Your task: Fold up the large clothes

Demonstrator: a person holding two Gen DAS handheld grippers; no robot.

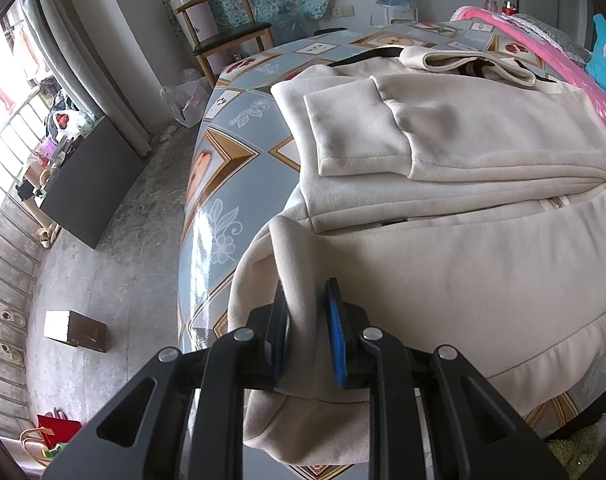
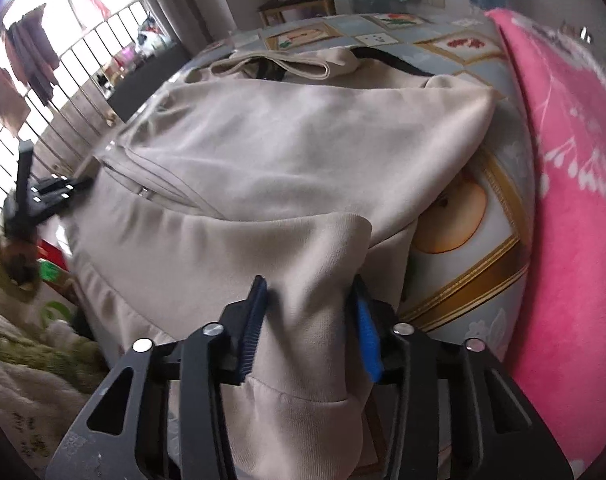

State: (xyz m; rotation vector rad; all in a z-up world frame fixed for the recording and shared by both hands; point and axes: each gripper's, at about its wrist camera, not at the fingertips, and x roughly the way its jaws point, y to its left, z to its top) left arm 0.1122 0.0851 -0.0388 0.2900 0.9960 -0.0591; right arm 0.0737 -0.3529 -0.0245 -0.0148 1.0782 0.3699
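The cream jacket [image 1: 463, 248] lies spread on a table [image 1: 223, 216] covered with a blue-grey patterned cloth. Its collar points to the far end of the table. One sleeve [image 1: 363, 136] is folded across the chest, cuff toward the table's left edge.

Edges and clearance:
- Left side: the jacket hem corner overhangs the rounded table edge. Beyond that edge the floor [image 1: 115, 264] is open, with a small box [image 1: 77, 330] near the table and a dark cabinet [image 1: 87, 188] farther off by the railing.
- Right side: a pink blanket [image 2: 575, 200] lies along the table edge. A strip of bare tablecloth [image 2: 463, 216] separates it from the jacket.
- Far end: a wooden chair [image 1: 223, 24] stands behind the table, well apart from the jacket.

Jaws:
- Left gripper [image 1: 305, 336]: jaws narrowly parted and closed on a raised fold of the ribbed hem at the near left corner. Fabric fills the gap and touches both pads.
- Right gripper [image 2: 309, 320]: jaws parted somewhat wider and clamped on a thick bunch of hem fabric at the near right corner. The cloth is lifted clear of the table and drapes below the fingers.
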